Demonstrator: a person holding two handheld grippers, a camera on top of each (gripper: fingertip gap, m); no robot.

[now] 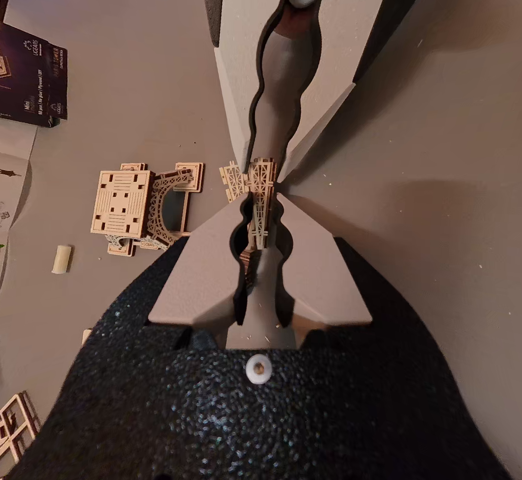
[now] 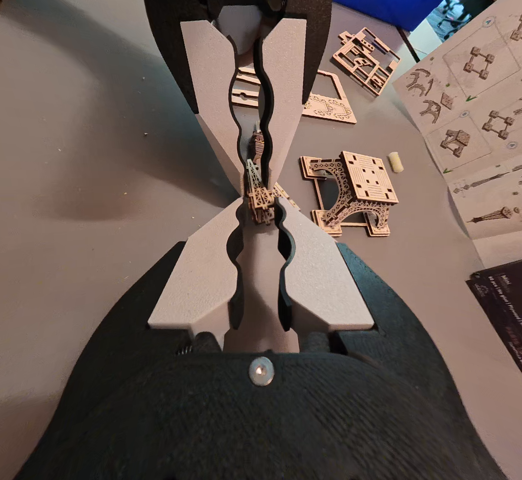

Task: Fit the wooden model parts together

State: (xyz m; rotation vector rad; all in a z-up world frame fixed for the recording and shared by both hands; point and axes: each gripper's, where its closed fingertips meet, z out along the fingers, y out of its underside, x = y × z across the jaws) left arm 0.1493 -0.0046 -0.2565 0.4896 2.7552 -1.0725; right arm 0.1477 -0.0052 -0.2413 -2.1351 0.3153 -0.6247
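Lattice spire section [image 1: 261, 212] is clamped in the left gripper [image 1: 262, 197]; the right gripper [image 2: 258, 203] grips a mating lattice piece [image 2: 261, 197] tip-to-tip above the table [image 1: 423, 155]. Current step: joining upper sections (tower base [image 1: 124, 203] lies apart). Next move likely requires aligned tabs and gentle pressure.

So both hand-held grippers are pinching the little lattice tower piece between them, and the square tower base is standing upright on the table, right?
Nearly. The tower base lies tipped on its side on the table, as the right wrist view shows. Both hand-held grippers, left and right, do pinch the lattice tower piece.
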